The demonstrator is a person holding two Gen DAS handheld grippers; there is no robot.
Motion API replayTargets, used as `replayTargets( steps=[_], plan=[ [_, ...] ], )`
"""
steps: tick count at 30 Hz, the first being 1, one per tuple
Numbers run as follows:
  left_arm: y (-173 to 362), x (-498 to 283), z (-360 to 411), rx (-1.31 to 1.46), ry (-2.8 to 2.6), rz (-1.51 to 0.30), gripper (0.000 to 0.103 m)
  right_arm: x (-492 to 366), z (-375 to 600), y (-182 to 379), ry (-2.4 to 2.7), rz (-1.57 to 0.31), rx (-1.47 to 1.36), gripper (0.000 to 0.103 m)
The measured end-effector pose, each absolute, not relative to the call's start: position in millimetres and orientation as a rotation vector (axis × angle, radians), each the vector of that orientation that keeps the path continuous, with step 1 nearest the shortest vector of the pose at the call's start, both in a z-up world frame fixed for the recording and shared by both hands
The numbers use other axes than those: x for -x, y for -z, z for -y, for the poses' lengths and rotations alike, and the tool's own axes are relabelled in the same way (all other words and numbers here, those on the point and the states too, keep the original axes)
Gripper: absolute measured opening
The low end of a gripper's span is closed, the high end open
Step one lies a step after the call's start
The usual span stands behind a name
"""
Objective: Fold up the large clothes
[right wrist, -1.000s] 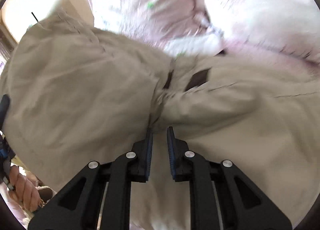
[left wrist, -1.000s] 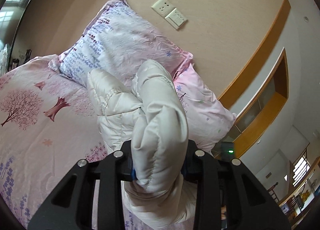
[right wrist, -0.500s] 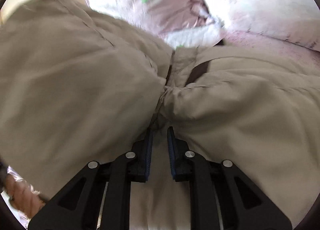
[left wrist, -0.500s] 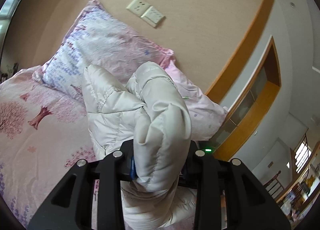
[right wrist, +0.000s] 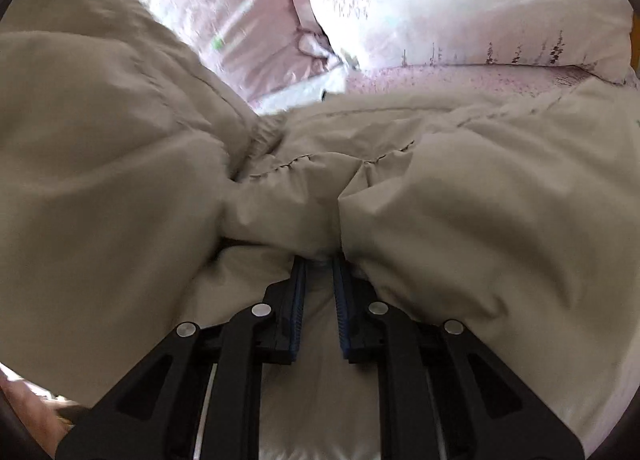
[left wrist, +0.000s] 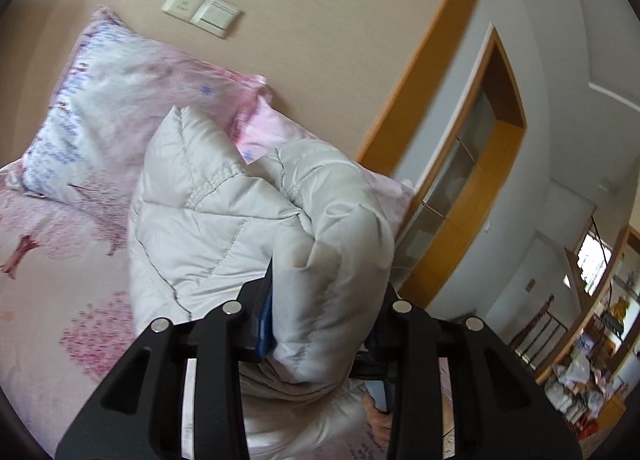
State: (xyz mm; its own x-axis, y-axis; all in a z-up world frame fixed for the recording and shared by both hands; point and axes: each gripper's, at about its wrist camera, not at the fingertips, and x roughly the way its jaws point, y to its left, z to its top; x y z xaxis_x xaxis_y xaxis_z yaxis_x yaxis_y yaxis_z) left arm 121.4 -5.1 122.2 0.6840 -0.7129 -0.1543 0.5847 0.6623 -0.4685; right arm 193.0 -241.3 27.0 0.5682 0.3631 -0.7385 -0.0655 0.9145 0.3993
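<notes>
Bed (left wrist: 60, 300) with a pink tree-print sheet is carrying a pillow (left wrist: 132, 100) against the wall, and a pale padded jacket (left wrist: 208, 220) is being held up over the bed, part bunched in the air and part trailing below. Left gripper (left wrist: 320, 324) is clamping a thick roll of jacket padding between its pads, jaws apart only by the roll's thickness. Right gripper (right wrist: 320, 280) is pinching a thin gather of the jacket (right wrist: 460, 220), jaws nearly together on the fabric. Risk, as a guess: the slick puffy roll is squeezing out of the left gripper if the pull gets uneven, and the thin pinch on the right is slipping, so the fold is going crooked or dropping in a heap. Left view is showing the wall switch plate (left wrist: 202, 10), a wooden door frame and the room beyond; right view is showing only jacket folds close up and a second pillow (right wrist: 460, 0), nothing of the room.
</notes>
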Motion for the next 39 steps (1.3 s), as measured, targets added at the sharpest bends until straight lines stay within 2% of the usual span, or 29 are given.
replayTargets(
  steps=[2, 5, 6, 17, 26, 28, 30, 39],
  plan=[
    [-121.0, -118.4, 23.8, 0.373, 0.776, -0.342, 0.034, -170.6, 258.3, -40.5, -0.272, -0.871, -0.394, 0.018],
    [-119.1, -116.3, 49.9, 0.339, 0.815, -0.349, 0.034, -137.6, 291.1, -57.2, -0.207, -0.757, -0.445, 0.042],
    [-118.1, -116.2, 57.1, 0.331, 0.823, -0.351, 0.034, -126.6, 301.6, -61.1, -0.167, -0.726, -0.45, 0.045],
    [-89.0, -135.3, 152.4, 0.226, 0.932, -0.493, 0.035, -80.7, 391.4, -55.0, 0.081, -0.649, -0.561, 0.045],
    [-60.8, -135.0, 215.2, 0.059, 0.967, -0.537, 0.037, -77.4, 407.5, -91.9, 0.011, -0.563, -0.545, 0.045],
    [-56.0, -135.4, 224.0, 0.021, 0.964, -0.536, 0.037, -83.1, 403.5, -103.7, -0.074, -0.556, -0.537, 0.053],
    [-51.2, -132.8, 234.2, -0.018, 0.958, -0.531, 0.038, -88.8, 396.7, -112.6, -0.142, -0.562, -0.516, 0.067],
    [-30.4, -118.9, 267.7, -0.214, 0.932, -0.469, 0.049, -145.2, 381.5, -101.7, -0.285, -0.769, -0.487, 0.07]
  ],
)
